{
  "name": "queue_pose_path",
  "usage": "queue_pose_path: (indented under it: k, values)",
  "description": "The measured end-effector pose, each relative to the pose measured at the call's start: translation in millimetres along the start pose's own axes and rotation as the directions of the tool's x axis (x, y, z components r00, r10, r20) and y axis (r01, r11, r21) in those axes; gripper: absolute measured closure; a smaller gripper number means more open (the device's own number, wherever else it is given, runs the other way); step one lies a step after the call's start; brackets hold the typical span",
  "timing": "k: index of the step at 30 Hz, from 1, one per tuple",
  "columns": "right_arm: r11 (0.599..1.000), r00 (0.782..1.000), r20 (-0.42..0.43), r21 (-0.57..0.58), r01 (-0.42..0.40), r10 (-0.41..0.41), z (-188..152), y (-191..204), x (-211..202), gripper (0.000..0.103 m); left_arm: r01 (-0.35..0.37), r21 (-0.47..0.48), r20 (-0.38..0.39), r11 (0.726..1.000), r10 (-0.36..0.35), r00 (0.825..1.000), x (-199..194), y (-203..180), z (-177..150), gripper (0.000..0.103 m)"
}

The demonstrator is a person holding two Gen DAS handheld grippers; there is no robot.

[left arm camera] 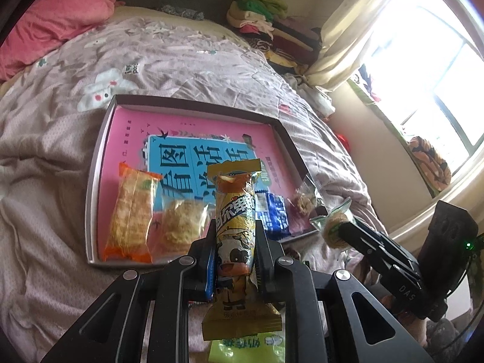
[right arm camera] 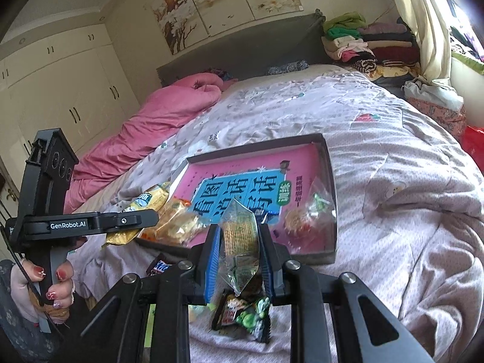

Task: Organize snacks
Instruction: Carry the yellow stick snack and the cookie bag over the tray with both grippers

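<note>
**Snacks held in both grippers above the bed, more already in the tray**

Snacks lie partly inside a shallow tray with a pink and blue printed bottom, which rests on the light patterned quilt of a bed. Inside the tray, near its front edge, there is an orange packet, then a clear bag with a pale cake just beside it, then a blue and white packet and a clear bag with brownish pieces at the right corner.

The left gripper is closed on a yellow snack bar with a cartoon cow on the wrapper. Both pads press the bar at its middle, and the bar stands nearly upright, with its top end above the fingertips. It is in front of the tray's near edge, and I cannot tell if it touches anything below.

The right gripper is closed on a clear cracker packet; the pads squeeze it from both sides and it is also upright. Below this gripper, on the quilt, lie a dark packet with green peas and a small dark chocolate bar, both outside the tray. A pale green packet lies on the quilt under the left gripper.

In the right wrist view a hand with red nails grips the handle of the left gripper.
</note>
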State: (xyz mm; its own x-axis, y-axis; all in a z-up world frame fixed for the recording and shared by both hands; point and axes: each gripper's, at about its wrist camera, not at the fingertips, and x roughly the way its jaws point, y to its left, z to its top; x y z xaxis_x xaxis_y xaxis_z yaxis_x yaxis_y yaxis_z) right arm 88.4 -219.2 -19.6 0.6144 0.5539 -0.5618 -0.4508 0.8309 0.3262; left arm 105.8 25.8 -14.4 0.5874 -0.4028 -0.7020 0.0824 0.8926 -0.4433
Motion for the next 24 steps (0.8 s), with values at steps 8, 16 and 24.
queue_pose_path:
  k: [8, 16, 24]
  values:
    - [1.0, 1.0, 0.016, -0.02, 0.025, -0.024, 10.2, -4.1, 6.8, 0.078, -0.029, 0.026, 0.008, 0.999, 0.028, 1.0, 8.7, -6.8, 5.4, 0.082]
    - [0.999, 0.999, 0.001, -0.017, 0.036, -0.036, 13.9, -10.4, 18.4, 0.078, -0.063, 0.05, 0.003, 0.997, 0.063, 0.998, 27.0, -11.6, 11.6, 0.082]
    - [0.999, 0.999, -0.019, -0.022, 0.047, -0.047, 15.0, -14.3, 31.7, 0.078, -0.091, 0.068, -0.012, 0.993, 0.092, 0.996, 47.1, -14.0, 15.7, 0.082]
